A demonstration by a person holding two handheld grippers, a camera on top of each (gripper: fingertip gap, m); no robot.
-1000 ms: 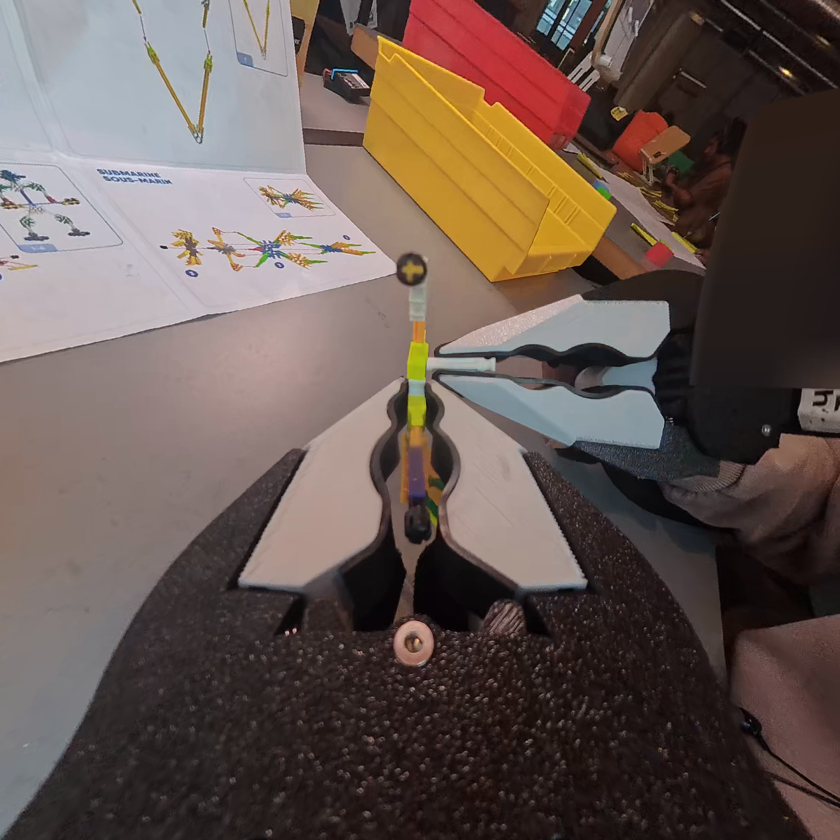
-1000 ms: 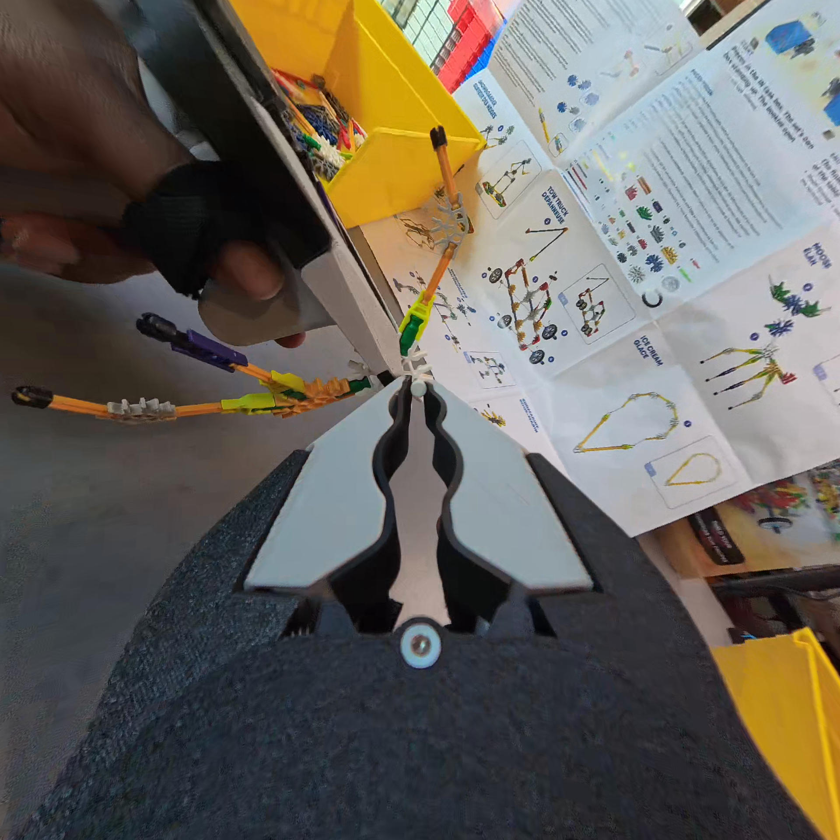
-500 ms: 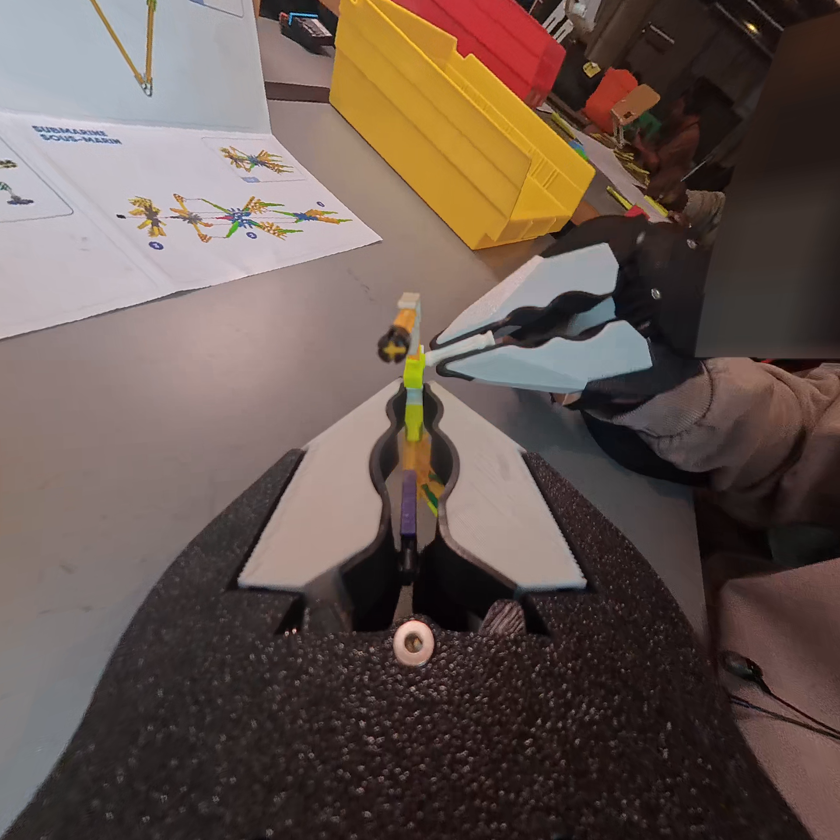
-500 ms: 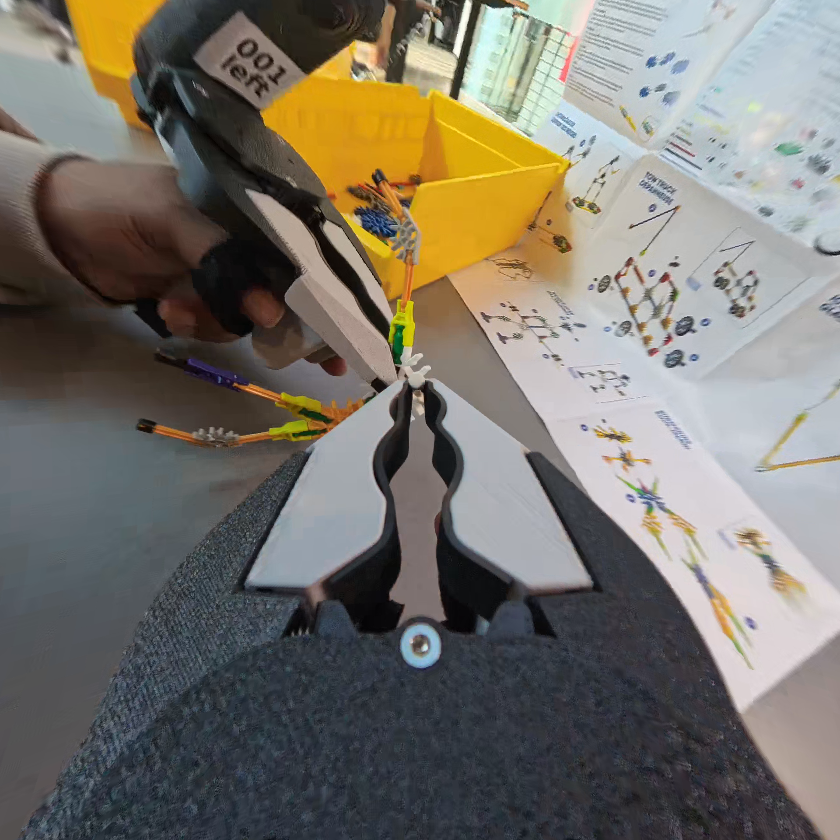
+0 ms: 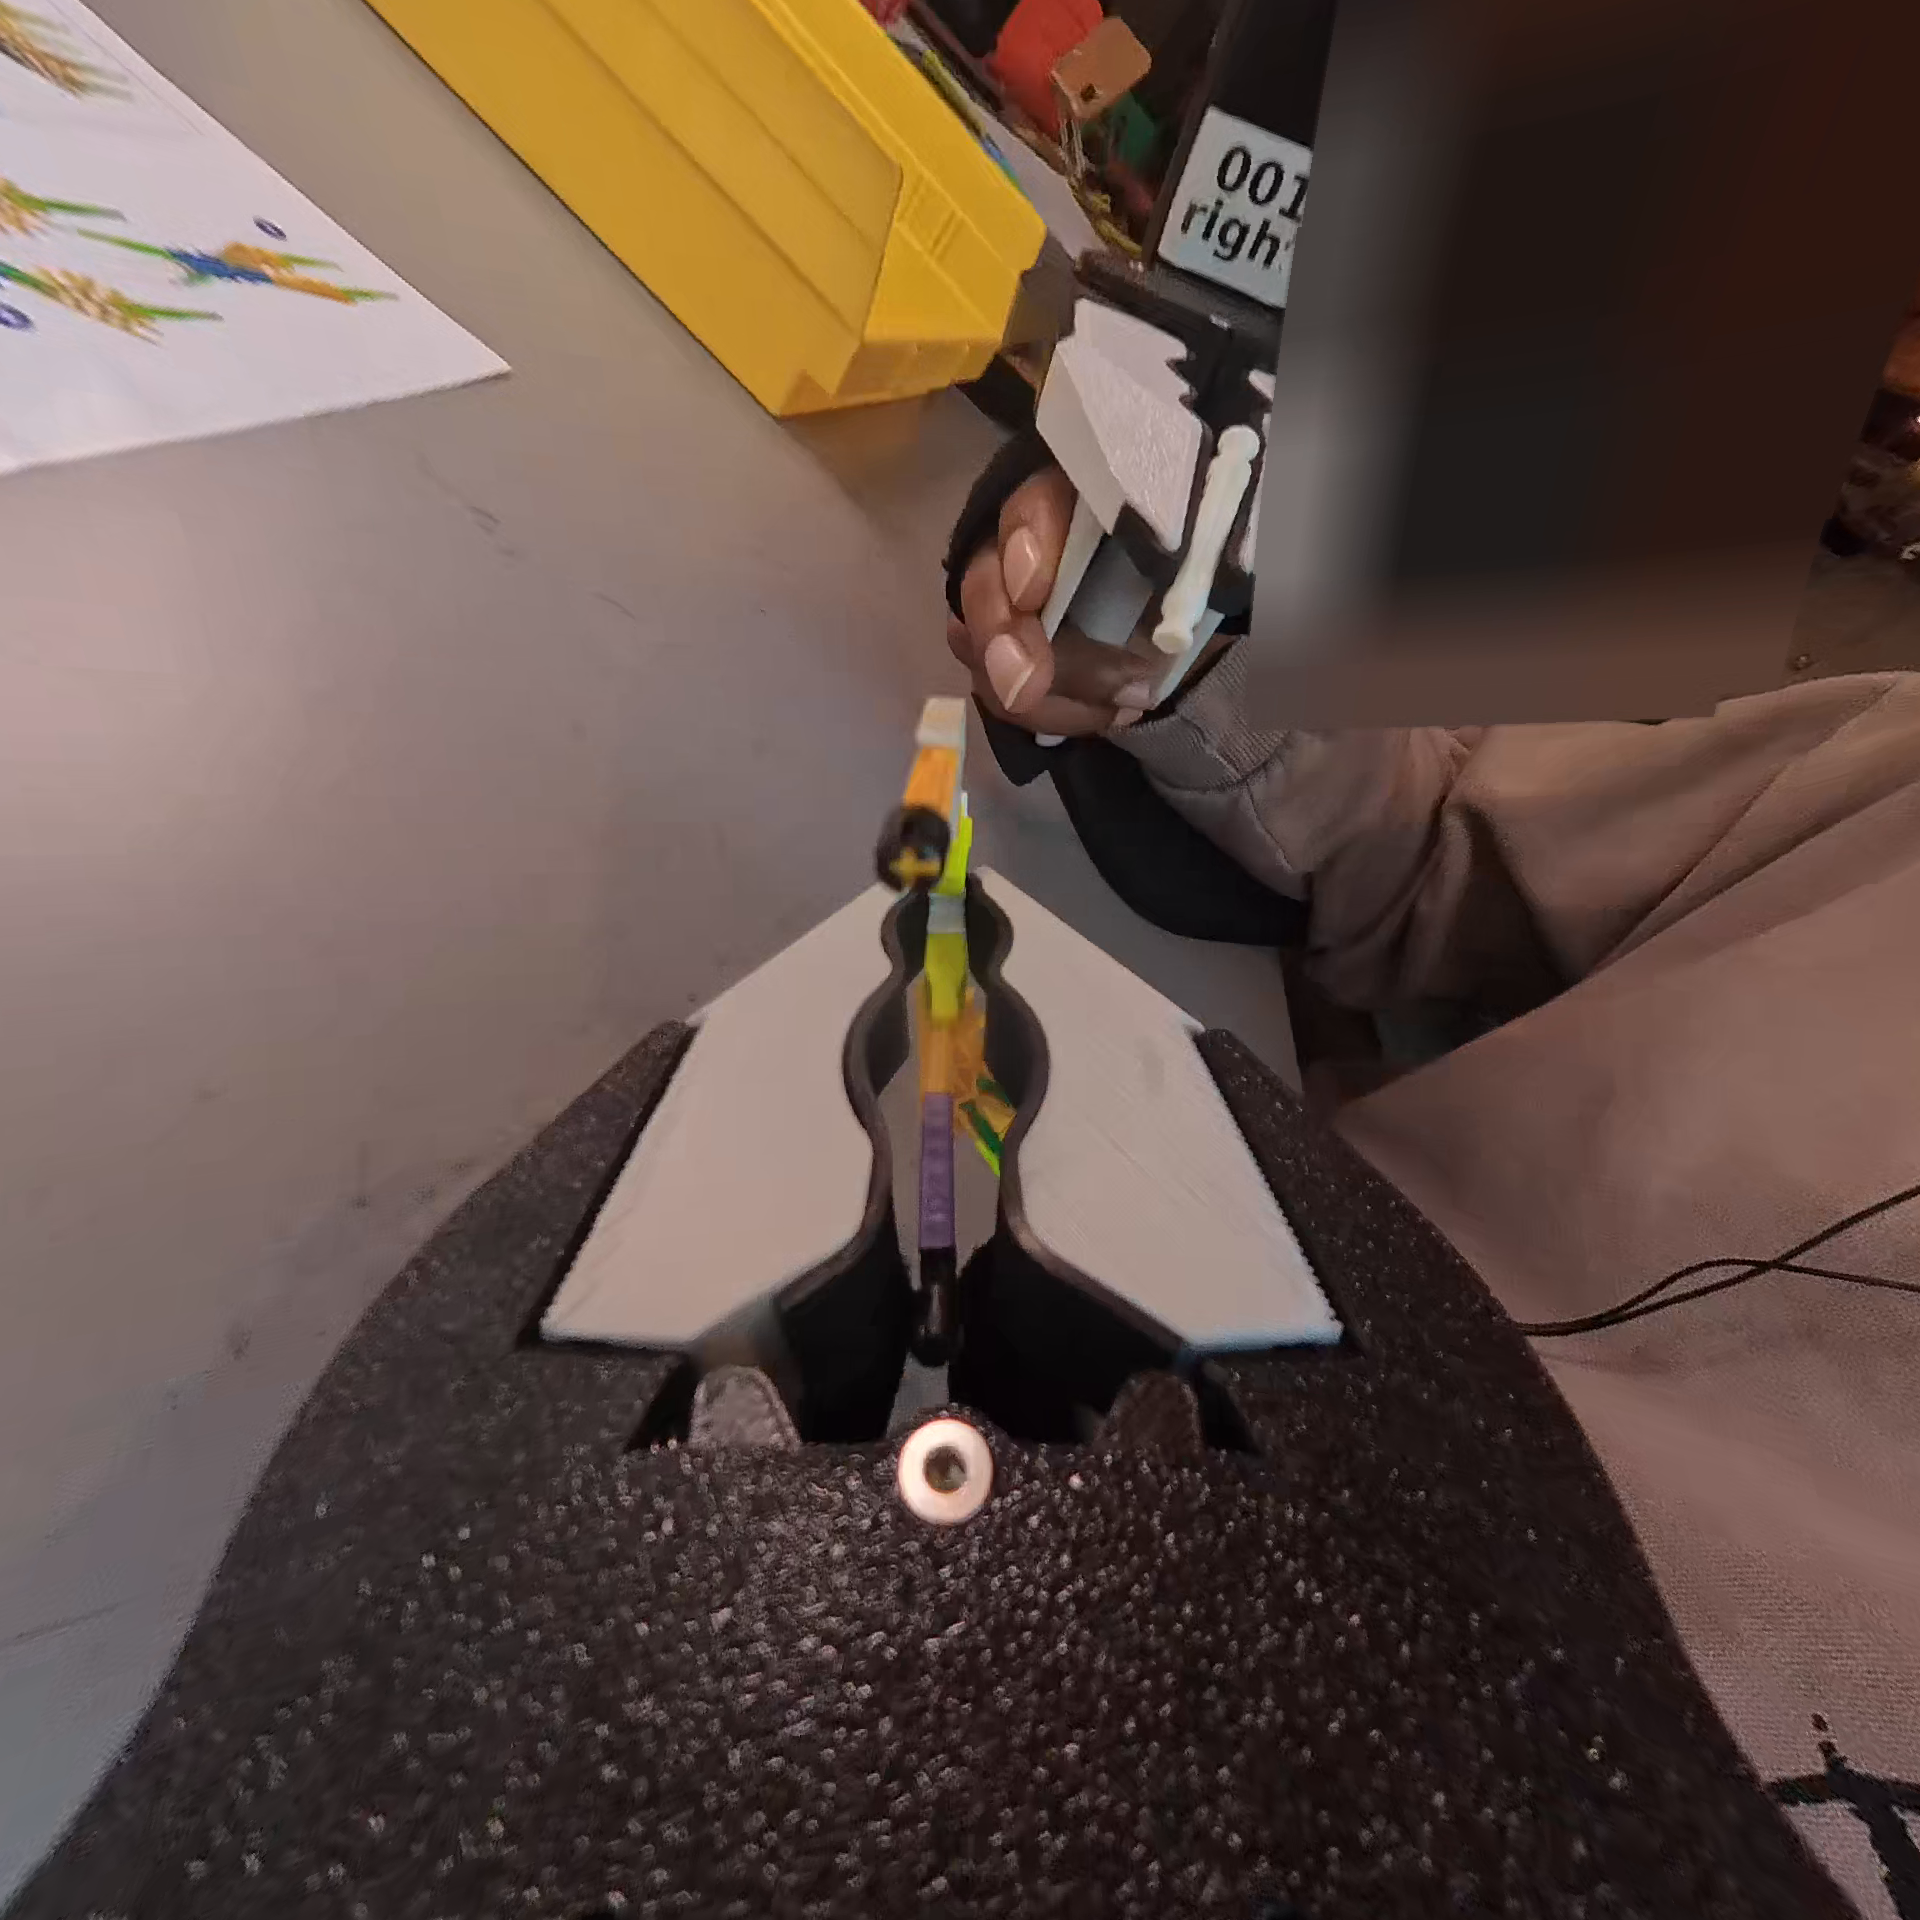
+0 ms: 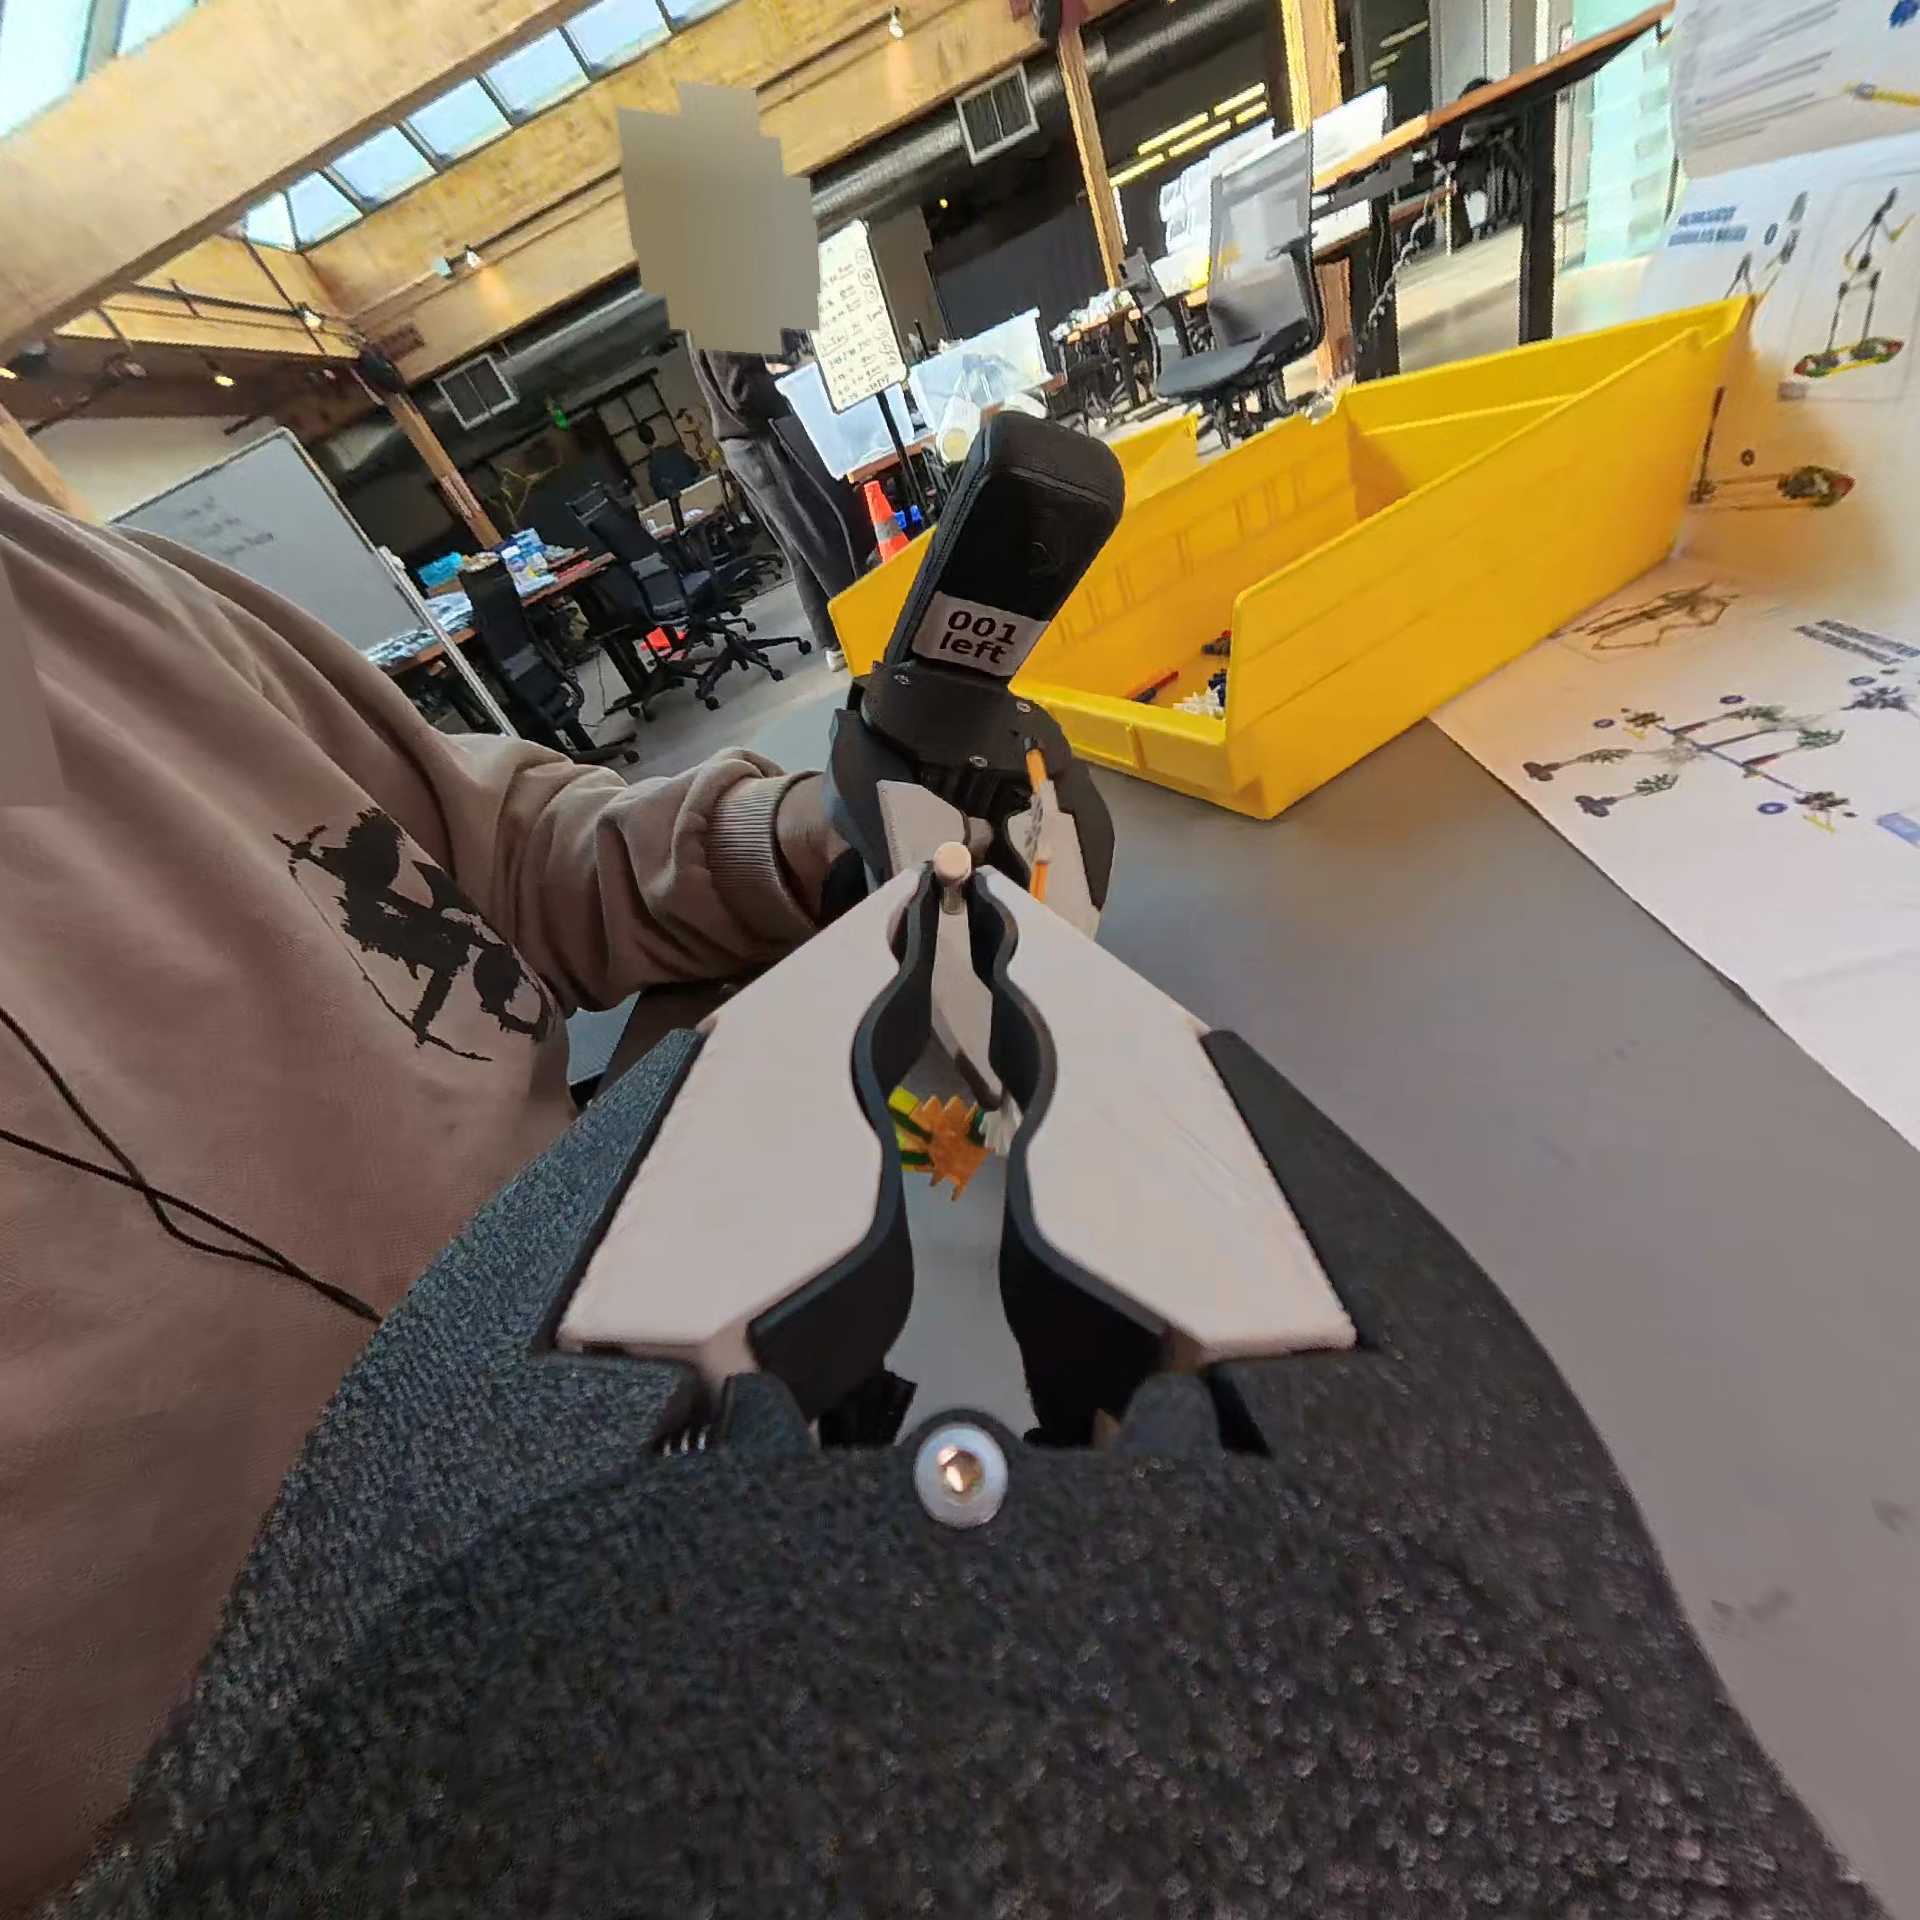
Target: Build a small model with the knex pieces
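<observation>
My left gripper (image 5: 945, 896) is shut on a toy rod-and-connector assembly (image 5: 940, 1039) with yellow-green, orange and purple pieces and a black end cap. It holds it above the grey table (image 5: 416, 727). My right gripper (image 6: 951, 883) is shut on a short white rod (image 6: 951, 864). It is raised and apart from the assembly. In the left wrist view the right gripper (image 5: 1164, 561) is up and to the right with the white rod (image 5: 1205, 540). In the right wrist view the left gripper (image 6: 977, 1081) is just beyond my tips, and the assembly's orange connector (image 6: 951, 1148) shows in the gap.
A yellow bin (image 6: 1351, 582) with several loose pieces stands on the table behind the left gripper; it also shows in the left wrist view (image 5: 790, 187). White instruction sheets (image 6: 1714, 748) lie at the right. A person's sleeve (image 5: 1507, 831) is close by. Chairs and a standing person (image 6: 769, 457) are far off. My right fingertips sit around 6 cm from my left ones.
The right gripper has drawn back and risen with the white rod, which was at the assembly's yellow-green piece before. The left gripper has tilted and still holds the assembly.
</observation>
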